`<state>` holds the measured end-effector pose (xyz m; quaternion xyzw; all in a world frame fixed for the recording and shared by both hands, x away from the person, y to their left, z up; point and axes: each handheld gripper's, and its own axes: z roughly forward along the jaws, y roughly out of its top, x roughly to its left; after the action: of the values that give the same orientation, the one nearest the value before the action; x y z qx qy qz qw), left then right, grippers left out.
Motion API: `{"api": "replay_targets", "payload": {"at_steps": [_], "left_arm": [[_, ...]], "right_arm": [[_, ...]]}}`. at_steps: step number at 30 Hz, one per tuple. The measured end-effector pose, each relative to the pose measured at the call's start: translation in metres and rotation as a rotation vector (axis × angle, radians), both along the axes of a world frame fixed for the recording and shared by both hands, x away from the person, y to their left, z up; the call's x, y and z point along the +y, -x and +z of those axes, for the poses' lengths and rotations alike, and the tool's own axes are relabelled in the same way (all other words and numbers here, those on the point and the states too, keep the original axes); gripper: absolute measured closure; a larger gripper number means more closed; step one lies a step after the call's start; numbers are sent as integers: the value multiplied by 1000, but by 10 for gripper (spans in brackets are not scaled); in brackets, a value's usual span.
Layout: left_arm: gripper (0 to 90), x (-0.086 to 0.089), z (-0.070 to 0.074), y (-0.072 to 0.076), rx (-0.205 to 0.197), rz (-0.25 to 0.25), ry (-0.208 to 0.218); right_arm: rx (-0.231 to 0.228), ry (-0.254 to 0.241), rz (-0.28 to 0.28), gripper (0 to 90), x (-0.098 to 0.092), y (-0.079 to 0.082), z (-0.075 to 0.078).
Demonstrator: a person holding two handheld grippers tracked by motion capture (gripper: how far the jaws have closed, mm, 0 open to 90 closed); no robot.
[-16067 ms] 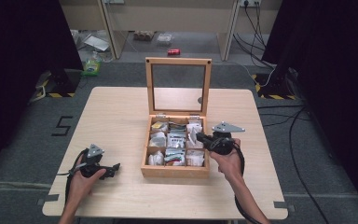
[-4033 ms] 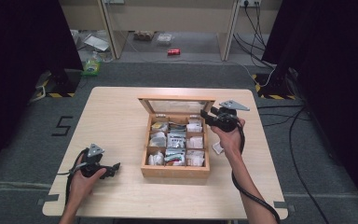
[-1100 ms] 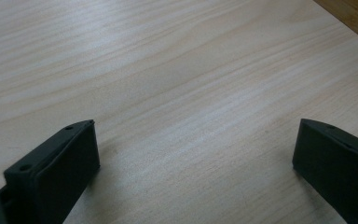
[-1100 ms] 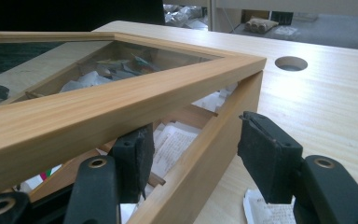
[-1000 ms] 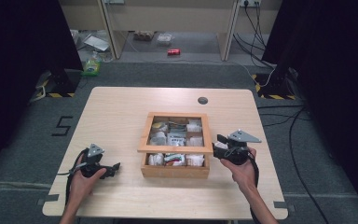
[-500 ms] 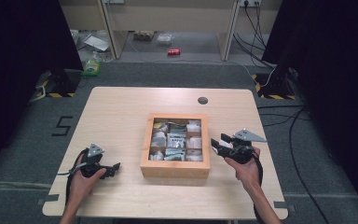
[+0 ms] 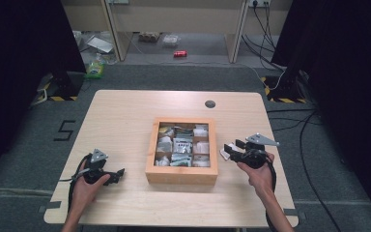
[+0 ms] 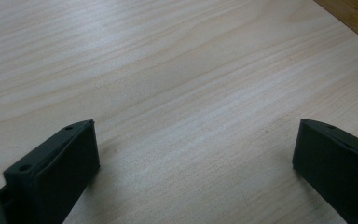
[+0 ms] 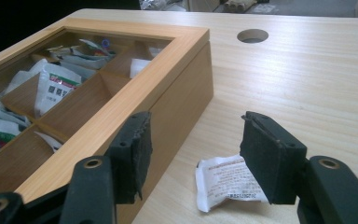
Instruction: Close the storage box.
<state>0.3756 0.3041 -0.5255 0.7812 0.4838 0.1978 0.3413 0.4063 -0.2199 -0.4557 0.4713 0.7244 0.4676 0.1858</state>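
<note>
Now the right gripper (image 9: 193, 149), low in the frame with jaws just opening and holding nothing, hovers over the white packet (image 9: 226, 183) beside the wooden box (image 9: 177, 70), ready to grab it.

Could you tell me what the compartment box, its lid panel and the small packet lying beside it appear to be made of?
The box looks like light, smooth-finished wood: grain shows along its frame. Its lid panel seems clear glass or plastic, since the sachets show through it. The packet looks like white printed paper or foil, creased; which one is unclear.
</note>
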Motion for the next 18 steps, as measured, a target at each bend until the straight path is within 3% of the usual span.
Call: {"api": "replay_targets", "payload": {"at_steps": [6, 18], "left_arm": [[0, 0, 0, 0, 0, 0, -1], [0, 0, 0, 0, 1, 0, -1]], "right_arm": [[8, -1, -34, 380, -9, -2, 2], [69, 1, -131, 330, -48, -9, -1]]}}
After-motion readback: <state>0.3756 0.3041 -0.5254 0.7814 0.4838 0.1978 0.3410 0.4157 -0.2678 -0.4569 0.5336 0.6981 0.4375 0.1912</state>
